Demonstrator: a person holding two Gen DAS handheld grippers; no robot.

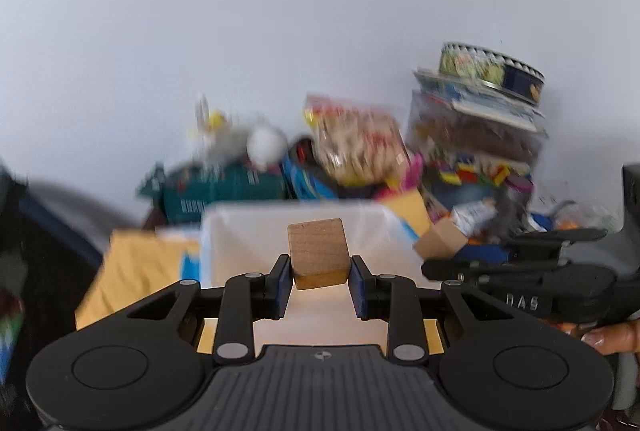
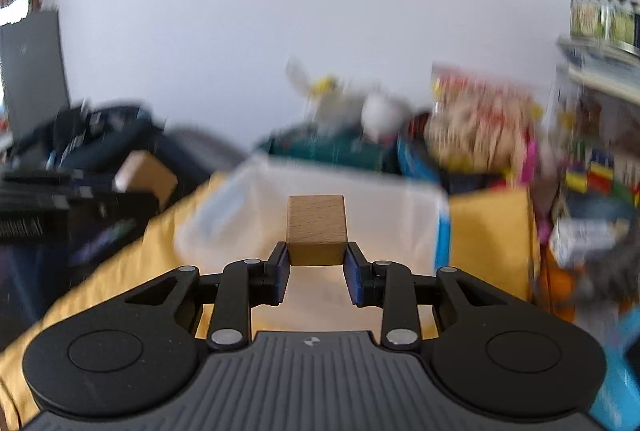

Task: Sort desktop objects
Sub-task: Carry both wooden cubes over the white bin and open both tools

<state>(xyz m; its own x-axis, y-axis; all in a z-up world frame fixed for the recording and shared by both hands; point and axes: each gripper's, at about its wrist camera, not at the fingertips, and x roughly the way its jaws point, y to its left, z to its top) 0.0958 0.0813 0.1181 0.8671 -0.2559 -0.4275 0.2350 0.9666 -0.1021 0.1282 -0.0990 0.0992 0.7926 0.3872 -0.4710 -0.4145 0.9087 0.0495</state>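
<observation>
My left gripper (image 1: pixel 319 271) is shut on a wooden cube (image 1: pixel 318 253), which sits slightly tilted between the blue pads. It hangs in front of a white translucent bin (image 1: pixel 240 243). My right gripper (image 2: pixel 316 259) is shut on a second wooden cube (image 2: pixel 316 229), held square and facing the same bin (image 2: pixel 400 215). Each wrist view also catches the other cube: at the right in the left wrist view (image 1: pixel 440 243), and at the left in the right wrist view (image 2: pixel 146 175). Both views are motion-blurred.
The bin stands on a yellow cloth (image 2: pixel 488 231). Behind it along the white wall lie a teal box (image 1: pixel 224 191), a snack bag (image 1: pixel 360 143) and a stack of toy boxes topped by a round tin (image 1: pixel 492 71). A person's fingers (image 1: pixel 616 337) show at the right edge.
</observation>
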